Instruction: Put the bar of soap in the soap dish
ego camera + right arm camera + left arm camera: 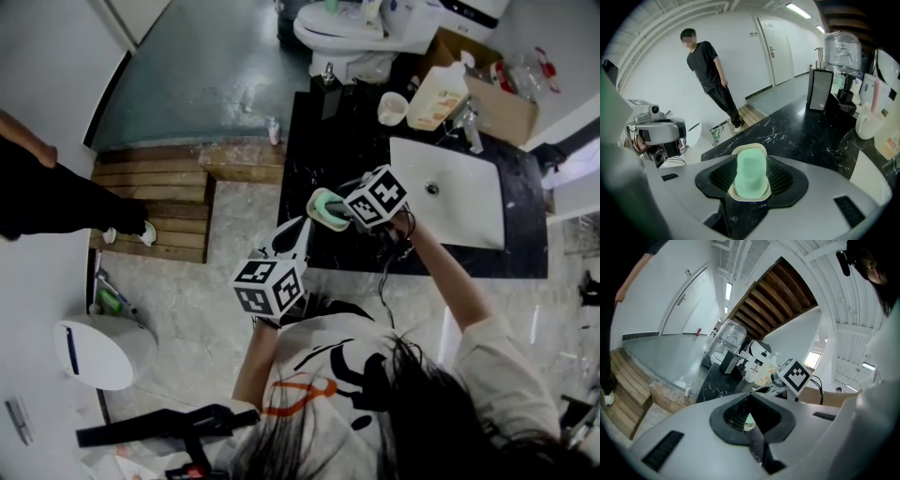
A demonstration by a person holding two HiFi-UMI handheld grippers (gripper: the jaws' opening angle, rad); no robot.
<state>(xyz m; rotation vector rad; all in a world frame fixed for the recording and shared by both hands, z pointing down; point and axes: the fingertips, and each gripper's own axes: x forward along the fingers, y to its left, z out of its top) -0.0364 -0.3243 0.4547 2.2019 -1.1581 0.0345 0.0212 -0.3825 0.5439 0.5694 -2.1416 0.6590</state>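
A pale green bar of soap (751, 174) lies in a cream soap dish (740, 196) on the black marble counter (797, 136). My right gripper (751, 178) stands over it, jaws apart. The dish sits between its ribbed pads (723, 177), which do not press on it. In the head view the soap (328, 208) and dish rest near the counter's front left edge, just ahead of the right gripper (332, 216). My left gripper (302, 226) hovers off that edge, pointing at the dish, jaws together and empty. From the left gripper (750, 423), only a green sliver of the soap shows.
A white sink (450, 192) with a tap (469, 127) fills the counter's right side. A mug (394, 108), a pump bottle (436, 94) and a black dispenser (819, 89) stand at the back. Wooden steps (159, 202) lie left, where a person (710, 70) stands.
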